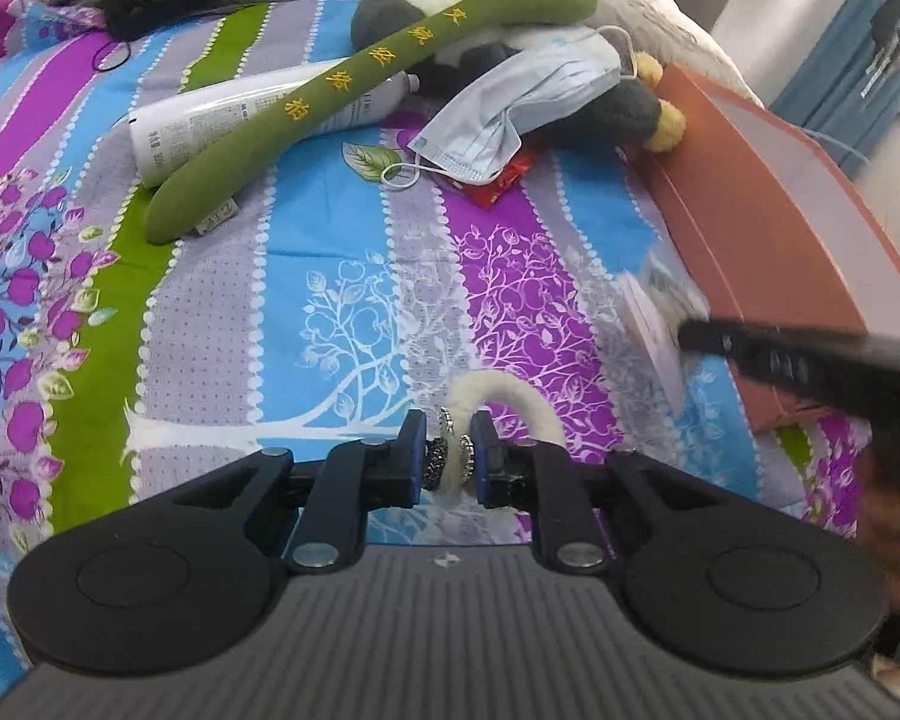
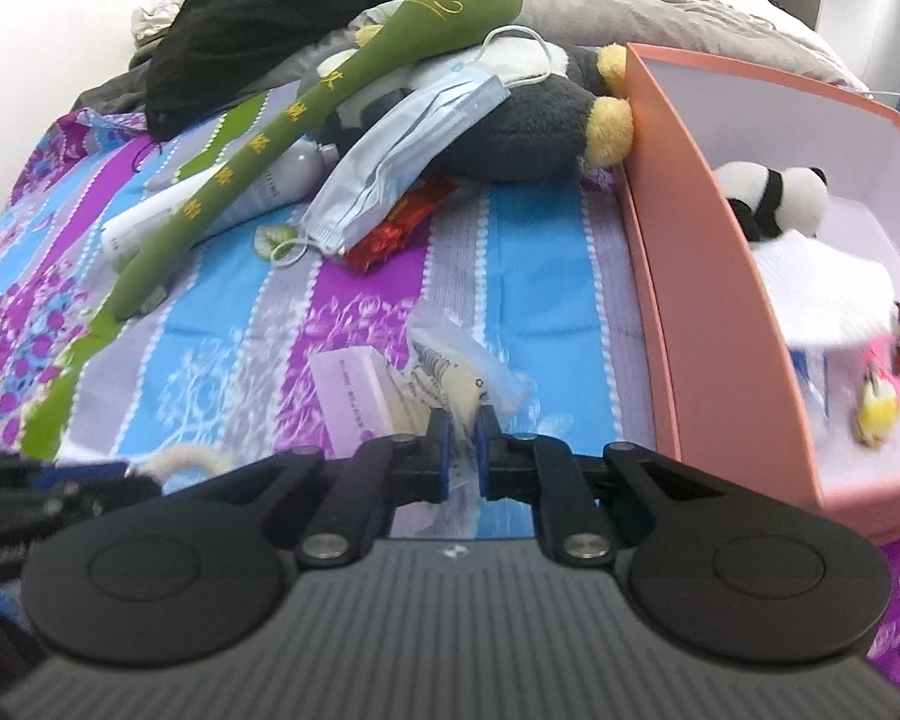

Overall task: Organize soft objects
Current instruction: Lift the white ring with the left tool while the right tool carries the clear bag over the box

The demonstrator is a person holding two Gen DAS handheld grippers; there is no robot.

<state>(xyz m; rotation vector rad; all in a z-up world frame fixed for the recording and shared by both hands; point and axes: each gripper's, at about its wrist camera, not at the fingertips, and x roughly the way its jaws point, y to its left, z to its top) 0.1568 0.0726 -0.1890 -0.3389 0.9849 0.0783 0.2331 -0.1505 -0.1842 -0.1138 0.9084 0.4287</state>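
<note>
Your left gripper (image 1: 462, 450) is clamped narrow on a cream fuzzy band with sparkly metallic rings (image 1: 513, 405), right at the tips, and the loose tail of the band arcs away toward 2 o'clock over the striped floral bedsheet (image 1: 330, 240). Your right gripper (image 2: 462, 450) is pinched nearly closed on a clear crinkly plastic packet with a printed label (image 2: 450, 369); a pale lilac flat box (image 2: 354, 396) lies just beside it at 10 o'clock. The open salmon-pink cardboard box (image 2: 690, 300) sits at 3 o'clock of that gripper and already holds a small black-and-white panda plush (image 2: 774, 195) and a white knitted cloth (image 2: 822, 282).

Risks from here: the fuzzy band is caught only by a short stretch, so a quick swing could let it slide out, or its free tail could snag the box wall. The packet is slick and thin; the pinch may be on an edge only, and it could slip or drag the lilac box along.

Further out at 12 o'clock lie a long green plush spoon with yellow embroidery (image 1: 390, 78), a pale blue face mask (image 1: 510, 114), a grey plush toy with yellow feet (image 2: 528, 132) and a white tube (image 1: 222, 126).

Hard to read: the packet's contents, the blurred small items in the box's near corner, and how much band sits between the pads.
</note>
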